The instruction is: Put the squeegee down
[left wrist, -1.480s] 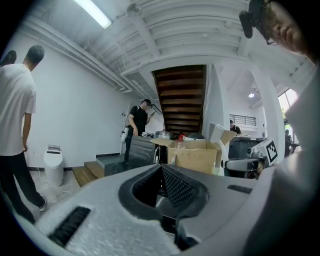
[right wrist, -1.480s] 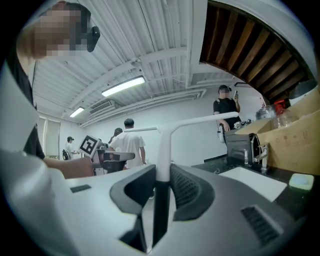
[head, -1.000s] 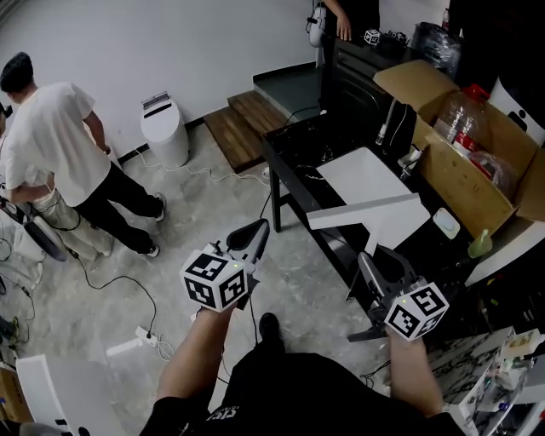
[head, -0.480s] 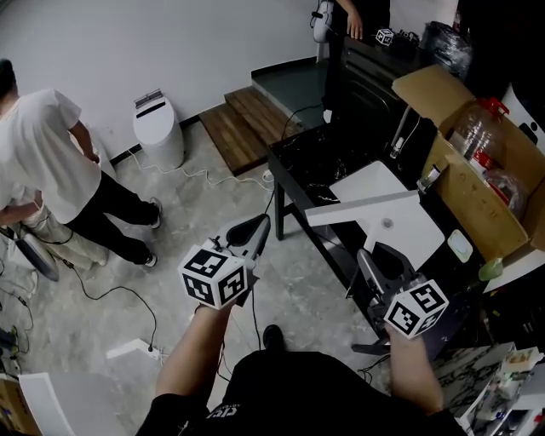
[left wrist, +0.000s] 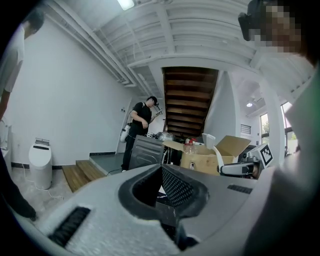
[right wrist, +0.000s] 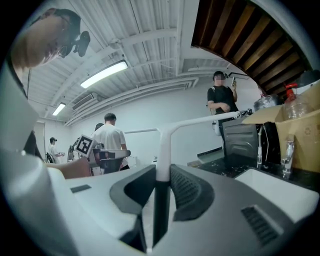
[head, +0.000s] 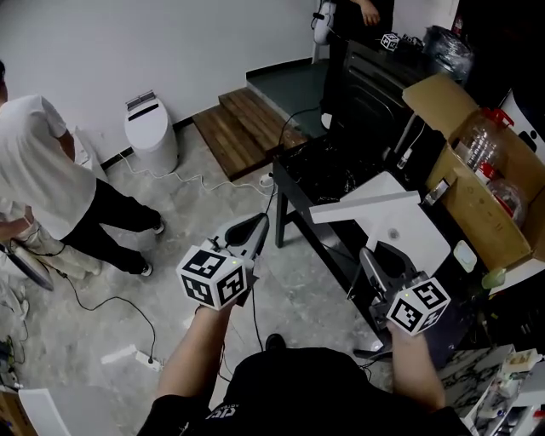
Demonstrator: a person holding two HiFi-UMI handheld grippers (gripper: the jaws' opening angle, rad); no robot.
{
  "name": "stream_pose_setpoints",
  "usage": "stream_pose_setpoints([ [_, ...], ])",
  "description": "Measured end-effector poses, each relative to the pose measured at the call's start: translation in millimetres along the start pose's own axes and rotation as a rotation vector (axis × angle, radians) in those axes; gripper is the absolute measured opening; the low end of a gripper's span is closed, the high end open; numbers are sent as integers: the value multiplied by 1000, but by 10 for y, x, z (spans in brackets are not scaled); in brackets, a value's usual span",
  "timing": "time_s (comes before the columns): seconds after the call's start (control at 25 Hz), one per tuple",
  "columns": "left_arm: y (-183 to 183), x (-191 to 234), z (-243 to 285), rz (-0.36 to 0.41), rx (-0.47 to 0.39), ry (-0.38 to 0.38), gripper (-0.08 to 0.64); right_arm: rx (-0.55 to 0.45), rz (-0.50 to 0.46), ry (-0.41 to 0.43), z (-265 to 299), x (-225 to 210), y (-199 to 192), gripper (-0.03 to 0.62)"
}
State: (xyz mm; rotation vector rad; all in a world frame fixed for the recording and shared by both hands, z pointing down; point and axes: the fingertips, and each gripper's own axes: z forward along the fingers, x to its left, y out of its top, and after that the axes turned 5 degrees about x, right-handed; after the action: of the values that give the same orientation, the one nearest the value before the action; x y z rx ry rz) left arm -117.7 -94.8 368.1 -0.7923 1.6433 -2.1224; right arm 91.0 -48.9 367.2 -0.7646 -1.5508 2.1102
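The squeegee [head: 366,207] is white and T-shaped, its long blade level above the black table [head: 298,174] and the white sink [head: 409,230]. My right gripper [head: 375,256] is shut on its handle from below. In the right gripper view the handle [right wrist: 162,145] stands upright between the two jaws of the right gripper [right wrist: 161,172], and the blade runs across the top. My left gripper [head: 254,228] hangs over the floor to the left of the table, shut, with nothing in it; in its own view the left gripper [left wrist: 162,175] has its pads together.
An open cardboard box [head: 477,183] with bottles stands right of the sink. A black cabinet [head: 375,81] is behind the table, with a person's hand [head: 370,10] beside it. A person in a white shirt [head: 34,179], a white bin [head: 152,132], floor cables and a wooden step [head: 243,128] lie to the left.
The head view has drifted, so the table and sink sit lower and further right. The squeegee stays held in the right gripper. The person at left has slid toward the frame's edge.
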Motion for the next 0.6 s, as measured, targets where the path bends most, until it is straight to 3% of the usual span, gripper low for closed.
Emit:
stream_pose_setpoints([
  [0.24, -41, 209, 74, -24, -1, -18, 9, 20, -8, 9, 234, 79, -7, 95],
  [0.6, 20, 510, 470, -30, 9, -14, 9, 18, 26, 12, 629, -293, 88, 95],
])
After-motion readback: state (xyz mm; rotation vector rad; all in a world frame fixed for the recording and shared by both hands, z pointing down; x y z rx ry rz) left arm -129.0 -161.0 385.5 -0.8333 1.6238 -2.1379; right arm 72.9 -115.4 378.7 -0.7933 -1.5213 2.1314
